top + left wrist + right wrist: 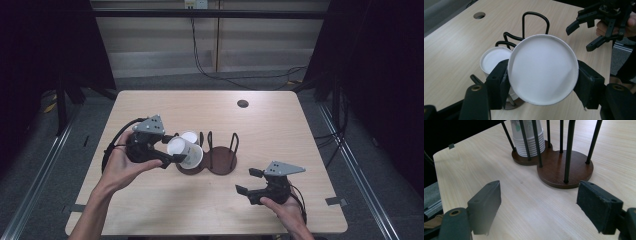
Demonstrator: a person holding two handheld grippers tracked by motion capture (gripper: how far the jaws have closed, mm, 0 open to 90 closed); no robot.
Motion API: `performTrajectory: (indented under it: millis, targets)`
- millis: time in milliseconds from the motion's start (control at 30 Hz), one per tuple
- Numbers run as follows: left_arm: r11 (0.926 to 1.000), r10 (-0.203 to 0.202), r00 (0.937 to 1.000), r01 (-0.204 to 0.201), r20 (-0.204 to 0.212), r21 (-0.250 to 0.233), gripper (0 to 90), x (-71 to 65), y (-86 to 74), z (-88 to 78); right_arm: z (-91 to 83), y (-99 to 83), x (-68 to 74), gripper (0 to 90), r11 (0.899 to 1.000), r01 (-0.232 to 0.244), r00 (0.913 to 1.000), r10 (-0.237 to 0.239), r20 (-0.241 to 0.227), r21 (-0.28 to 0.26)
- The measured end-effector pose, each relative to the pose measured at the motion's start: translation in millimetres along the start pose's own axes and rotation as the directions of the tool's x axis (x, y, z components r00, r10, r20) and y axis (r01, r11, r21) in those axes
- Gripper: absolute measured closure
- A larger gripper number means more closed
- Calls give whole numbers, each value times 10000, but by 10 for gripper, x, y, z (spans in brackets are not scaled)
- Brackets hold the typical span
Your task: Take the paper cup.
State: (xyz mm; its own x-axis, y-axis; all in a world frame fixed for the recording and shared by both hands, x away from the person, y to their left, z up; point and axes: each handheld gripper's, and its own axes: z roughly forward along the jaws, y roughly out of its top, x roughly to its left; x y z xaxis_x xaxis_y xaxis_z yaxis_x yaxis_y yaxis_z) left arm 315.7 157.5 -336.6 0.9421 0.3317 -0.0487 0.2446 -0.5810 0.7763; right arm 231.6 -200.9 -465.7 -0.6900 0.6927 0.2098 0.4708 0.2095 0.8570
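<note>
The left gripper clamps a white paper cup by its sides, one black jaw on each side; in the left gripper view the cup faces the camera bottom first, its round base between the two pads. The cup is tilted and hangs above the left half of a dark wooden holder, which stands near the middle of the table, a little toward the near edge. A stack of cups sits in that left half, just behind the held cup; in the right gripper view the stack stands among thin black rods, with many rims showing at its foot. The holder's right half is a bare round base with rods around it.

The right gripper rests low near the table's near right corner, well apart from the holder. Its jaws are spread wide with nothing between them, and the pads frame bare tabletop
</note>
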Motion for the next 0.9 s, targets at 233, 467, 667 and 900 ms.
performTrajectory:
  millis: [233,467,667,900]
  targets:
    - [9998,118,9999,-118,-59,-129,362,-28,-87,36,14,7,7,204,10000,-18,10000,18,48,1]
    - [9998,-4,9998,8,179,-222,361,-65,-169,120,63,83,86,165,9999,114,9999,-114,-62,-72]
    - [9997,-211,9993,215,303,-127,362,-103,-206,197,92,193,119,143,9994,345,9993,-347,-142,-82]
    - [9995,-285,9985,293,464,-155,359,-136,-279,317,145,366,197,149,9971,744,9965,-749,-368,-145]
